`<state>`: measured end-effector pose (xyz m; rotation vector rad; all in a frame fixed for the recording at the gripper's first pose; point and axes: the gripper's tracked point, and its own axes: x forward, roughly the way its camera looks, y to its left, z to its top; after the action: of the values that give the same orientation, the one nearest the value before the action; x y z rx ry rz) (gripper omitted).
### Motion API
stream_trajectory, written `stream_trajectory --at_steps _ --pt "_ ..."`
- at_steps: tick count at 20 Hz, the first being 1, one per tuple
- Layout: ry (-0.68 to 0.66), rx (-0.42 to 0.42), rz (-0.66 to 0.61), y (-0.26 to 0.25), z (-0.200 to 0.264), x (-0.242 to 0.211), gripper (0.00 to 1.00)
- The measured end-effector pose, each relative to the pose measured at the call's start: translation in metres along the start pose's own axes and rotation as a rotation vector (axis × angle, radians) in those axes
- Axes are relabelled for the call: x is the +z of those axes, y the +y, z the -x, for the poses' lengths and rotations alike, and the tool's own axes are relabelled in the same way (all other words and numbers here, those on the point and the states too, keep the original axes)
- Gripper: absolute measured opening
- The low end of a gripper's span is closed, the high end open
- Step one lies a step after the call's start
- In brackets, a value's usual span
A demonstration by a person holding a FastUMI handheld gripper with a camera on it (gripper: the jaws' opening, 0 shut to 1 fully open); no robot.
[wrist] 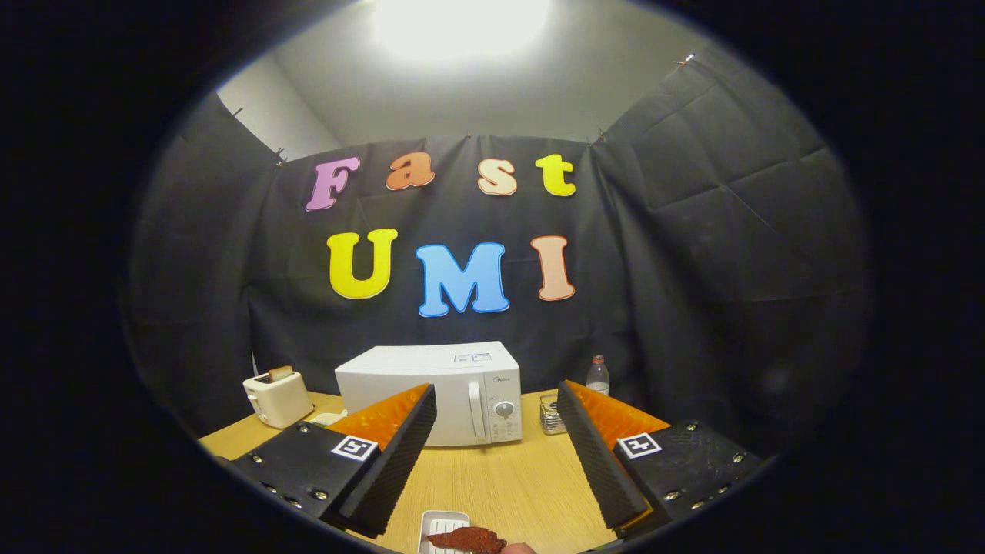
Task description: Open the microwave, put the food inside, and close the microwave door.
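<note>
The wooden table (508, 485) fills the lower middle of the frame. The largest thing on it is the white microwave (431, 392), which stands in the centre just below the middle of the picture. Its door is closed, and its long axis runs left to right across the view. Its vertical door handle (476, 412) and control knob (504, 409) sit at its right end.

The gripper (496, 454) rises from the bottom of the frame with its fingers spread wide and nothing between them. The microwave lies straight ahead and beyond the fingertips, well apart from them. The handle shows in the gap between the fingers, nearer the left finger's tip than the right one's. As I judge it, the coming move turns on this: a forward reach with a slight lean left would bring the handle between the fingers, and the upright handle suits their side-by-side spread.

A cream toaster (277, 396) with a slice of bread in it stands at lower left, beside the microwave. A clear bottle (598, 375) and a small glass jar (549, 414) stand to the right of the microwave.

Smallest is the food (468, 538), a dark reddish piece on a white tray (440, 529). It lies at the very bottom centre, below and behind the fingertips on the near side of the table. The opening step looks not yet begun.
</note>
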<state>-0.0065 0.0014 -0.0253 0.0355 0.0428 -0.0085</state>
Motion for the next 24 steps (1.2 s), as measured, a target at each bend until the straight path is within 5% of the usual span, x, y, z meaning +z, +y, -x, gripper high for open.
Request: stream_trajectory --at_steps 13,24 --pt "-0.032 0.058 0.019 0.002 -0.081 0.026 0.98" --pt "0.093 0.122 0.061 0.016 -0.186 -0.038 0.98"
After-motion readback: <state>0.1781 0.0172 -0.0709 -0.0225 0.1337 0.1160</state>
